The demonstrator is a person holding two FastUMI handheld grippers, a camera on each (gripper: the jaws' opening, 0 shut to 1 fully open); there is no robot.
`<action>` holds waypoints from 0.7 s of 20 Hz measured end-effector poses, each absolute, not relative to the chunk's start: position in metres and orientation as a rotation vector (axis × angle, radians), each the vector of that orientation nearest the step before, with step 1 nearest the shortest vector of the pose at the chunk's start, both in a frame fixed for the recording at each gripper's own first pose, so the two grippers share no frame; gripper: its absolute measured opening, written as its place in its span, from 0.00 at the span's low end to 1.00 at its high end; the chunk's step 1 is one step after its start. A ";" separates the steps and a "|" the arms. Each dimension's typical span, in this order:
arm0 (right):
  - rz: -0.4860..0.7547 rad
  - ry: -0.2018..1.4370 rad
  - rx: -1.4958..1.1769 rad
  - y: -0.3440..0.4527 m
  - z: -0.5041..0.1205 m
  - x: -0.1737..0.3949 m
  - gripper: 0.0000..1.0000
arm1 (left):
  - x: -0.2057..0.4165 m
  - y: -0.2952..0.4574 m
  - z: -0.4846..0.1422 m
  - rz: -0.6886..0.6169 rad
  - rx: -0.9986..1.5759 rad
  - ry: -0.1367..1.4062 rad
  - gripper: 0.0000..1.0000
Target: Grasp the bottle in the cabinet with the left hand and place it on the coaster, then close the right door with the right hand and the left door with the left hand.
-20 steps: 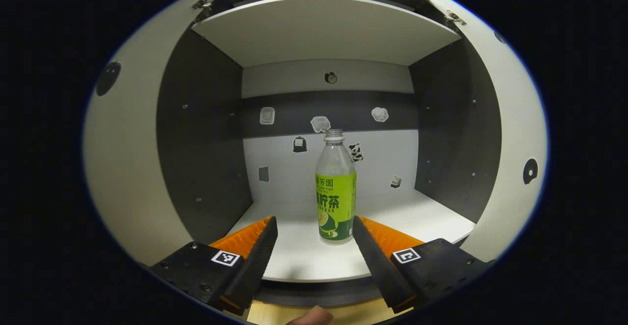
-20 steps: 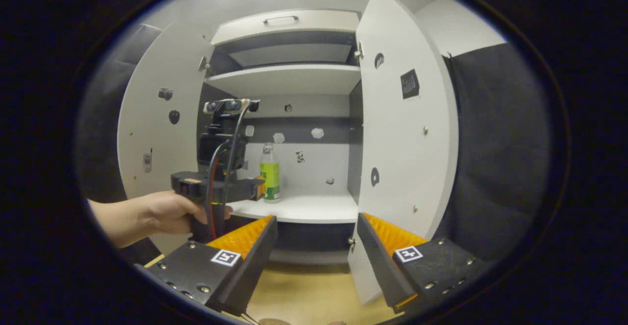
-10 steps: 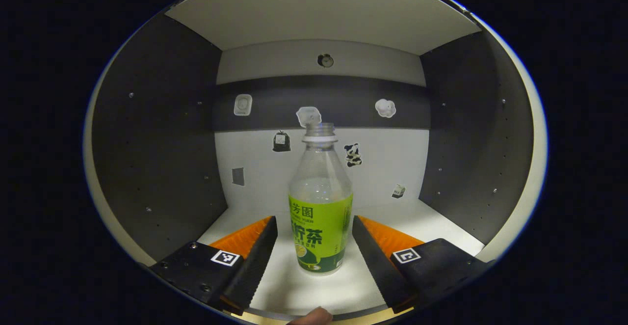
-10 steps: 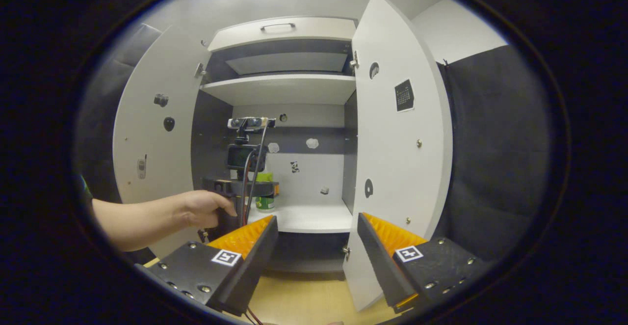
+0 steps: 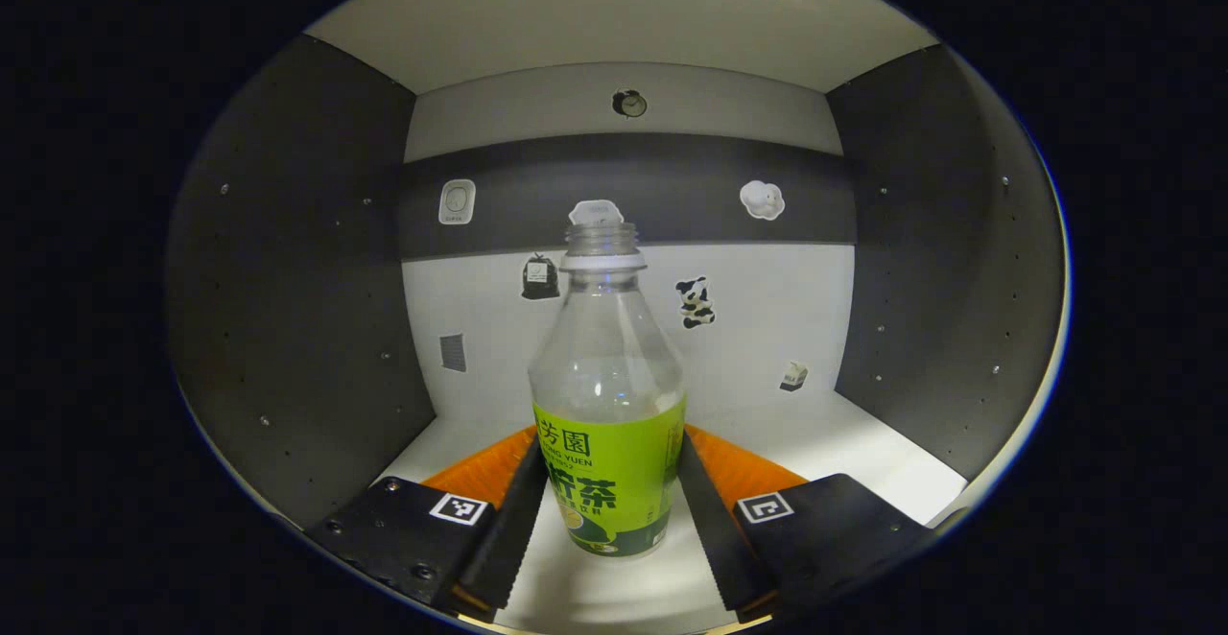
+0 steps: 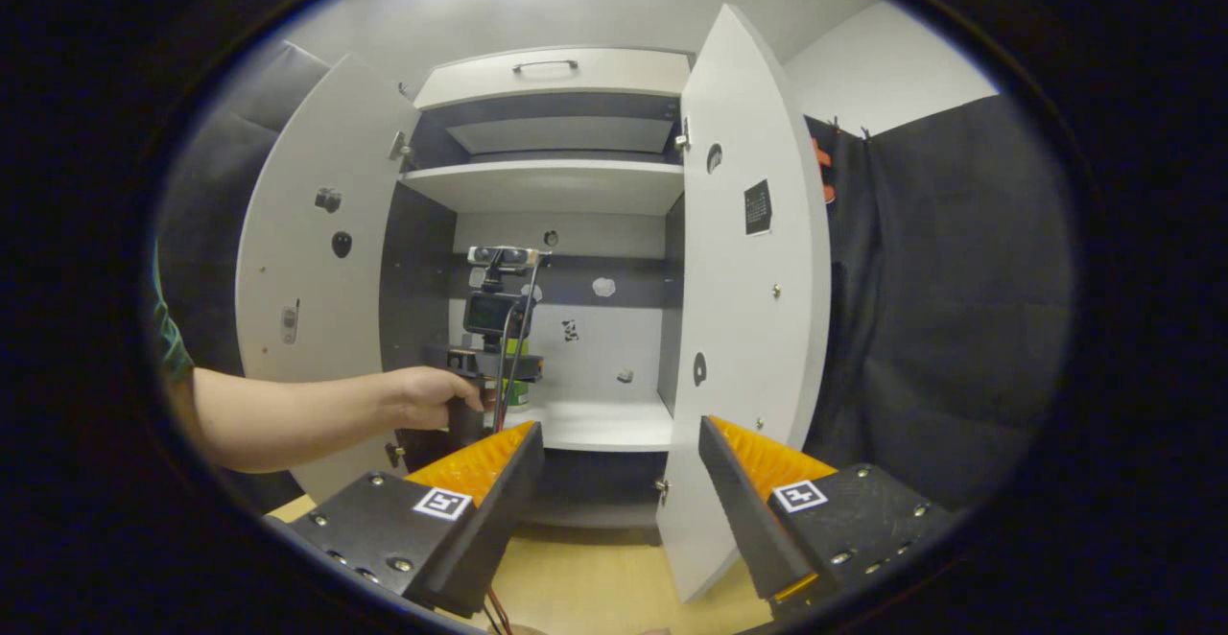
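Note:
A clear bottle (image 5: 606,366) with a green label and no cap stands upright on the white cabinet shelf (image 5: 863,453). My left gripper (image 5: 608,482) reaches into the cabinet, and both fingers press the label's sides. In the right gripper view, a hand (image 6: 422,400) holds that left gripper (image 6: 484,362) inside the cabinet, and part of the bottle (image 6: 518,391) peeks out behind it. My right gripper (image 6: 619,482) hangs open in front of the cabinet, holding nothing. The right door (image 6: 748,328) and the left door (image 6: 317,280) both stand open.
The dark cabinet side walls (image 5: 297,328) close in on both sides of the bottle, with small stickers on the back wall (image 5: 767,309). An upper shelf (image 6: 547,184) and a drawer with a handle (image 6: 547,69) sit above. A wooden tabletop (image 6: 595,577) lies below the right gripper.
The left gripper moved deeper into the cabinet until the bottle stood between its fingers, then its fingers closed in on the label. The right gripper drifted back and slightly right.

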State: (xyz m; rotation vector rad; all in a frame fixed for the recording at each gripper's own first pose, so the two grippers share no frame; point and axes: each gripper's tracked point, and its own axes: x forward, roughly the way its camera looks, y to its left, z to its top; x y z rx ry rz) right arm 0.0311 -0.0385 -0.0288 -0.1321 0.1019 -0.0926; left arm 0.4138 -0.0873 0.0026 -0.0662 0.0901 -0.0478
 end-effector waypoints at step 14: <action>-0.094 0.052 -0.081 -0.064 -0.005 -0.011 0.98 | 0.262 -0.056 0.028 -0.043 -0.067 0.006 0.79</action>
